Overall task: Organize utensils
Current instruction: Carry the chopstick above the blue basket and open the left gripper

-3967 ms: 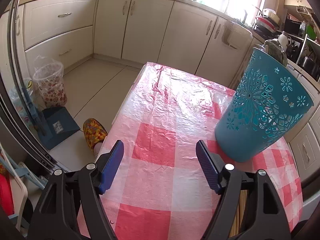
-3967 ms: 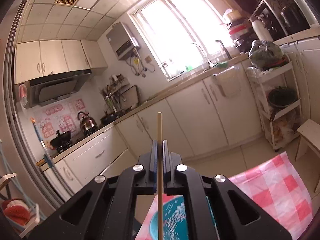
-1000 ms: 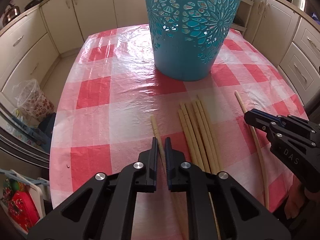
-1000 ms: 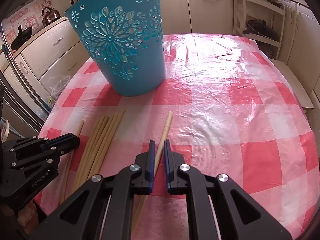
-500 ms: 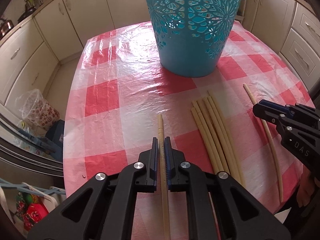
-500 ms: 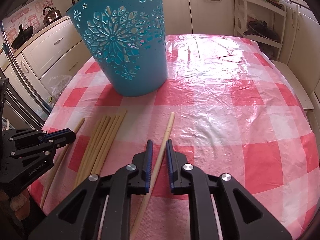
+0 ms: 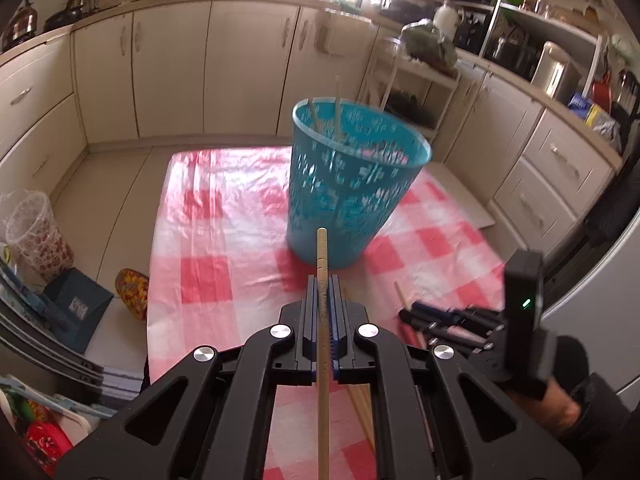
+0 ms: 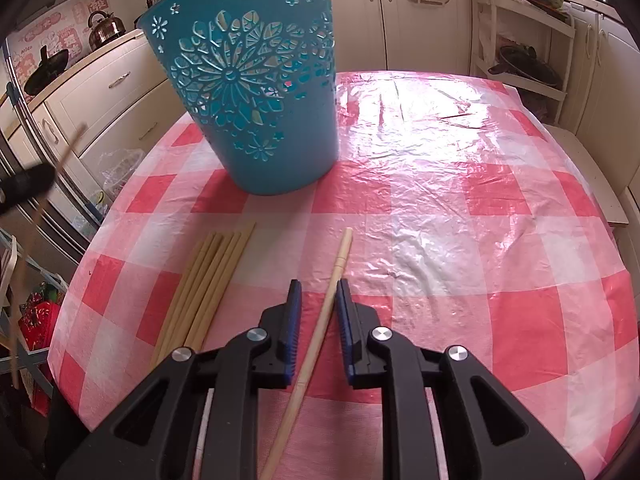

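Observation:
My left gripper [image 7: 323, 280] is shut on a long wooden chopstick [image 7: 322, 256] and holds it in the air, pointing at the blue cut-out basket [image 7: 352, 196]. Two chopsticks [image 7: 337, 108] stand in that basket. My right gripper [image 8: 318, 286] is low over the table, jaws a little apart on either side of a single chopstick [image 8: 334, 276] that lies on the cloth. A bundle of several chopsticks [image 8: 208, 280] lies to its left. The basket [image 8: 256, 92] stands just behind them. The right gripper also shows in the left wrist view [image 7: 416, 312].
The table has a red and white checked plastic cloth [image 8: 460, 220]. Cream kitchen cabinets [image 7: 240, 68] ring the room. A wire rack [image 8: 524, 40] stands past the table's far right corner. A small patterned bin [image 7: 36, 236] sits on the floor at the left.
My left gripper has lifted its chopstick off the table and swung up toward the basket. My right gripper's jaws have opened wider around the single chopstick.

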Motion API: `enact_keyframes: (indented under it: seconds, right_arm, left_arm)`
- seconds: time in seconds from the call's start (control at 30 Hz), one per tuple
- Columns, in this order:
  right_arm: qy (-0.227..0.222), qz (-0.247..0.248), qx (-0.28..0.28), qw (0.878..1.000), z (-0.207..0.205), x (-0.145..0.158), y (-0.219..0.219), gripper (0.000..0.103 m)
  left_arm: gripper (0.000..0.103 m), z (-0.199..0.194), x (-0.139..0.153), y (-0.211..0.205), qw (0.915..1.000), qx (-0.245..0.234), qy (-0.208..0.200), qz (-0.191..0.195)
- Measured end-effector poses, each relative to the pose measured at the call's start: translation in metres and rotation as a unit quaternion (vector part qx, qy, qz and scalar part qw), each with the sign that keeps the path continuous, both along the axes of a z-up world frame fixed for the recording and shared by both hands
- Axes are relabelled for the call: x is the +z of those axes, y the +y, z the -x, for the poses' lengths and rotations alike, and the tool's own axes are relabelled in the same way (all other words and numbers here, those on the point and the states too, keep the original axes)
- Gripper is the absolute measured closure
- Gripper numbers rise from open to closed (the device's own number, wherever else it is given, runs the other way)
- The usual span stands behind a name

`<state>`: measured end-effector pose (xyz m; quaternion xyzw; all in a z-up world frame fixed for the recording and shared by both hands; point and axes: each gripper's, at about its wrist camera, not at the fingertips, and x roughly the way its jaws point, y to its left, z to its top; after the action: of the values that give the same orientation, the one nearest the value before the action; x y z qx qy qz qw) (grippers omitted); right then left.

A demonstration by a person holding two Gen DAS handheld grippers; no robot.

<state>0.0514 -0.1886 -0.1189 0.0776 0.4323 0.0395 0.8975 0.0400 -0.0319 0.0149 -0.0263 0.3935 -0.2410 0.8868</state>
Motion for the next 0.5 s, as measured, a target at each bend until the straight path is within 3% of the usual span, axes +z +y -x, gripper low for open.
enact_keyframes:
  seconds: [0.23,0.33,0.5]
  right_arm:
    - [-0.001,0.000,-0.001,1.000,0.000,0.000,0.001,0.084]
    - [-0.002,-0.002,-0.001,1.000,0.000,0.000,0.001,0.083]
    - [-0.003,-0.001,0.001,1.000,0.000,0.000,0.001,0.081]
  left_arm:
    - [0.098,-0.024,0.085,-0.011,0.9903,0.013,-0.094,0.101]
    - [0.098,-0.046,0.106,-0.026,0.9844,0.032,-0.131,0.112]
    - [0.098,-0.097,0.113,-0.050,0.9771,0.083,-0.160,0.112]
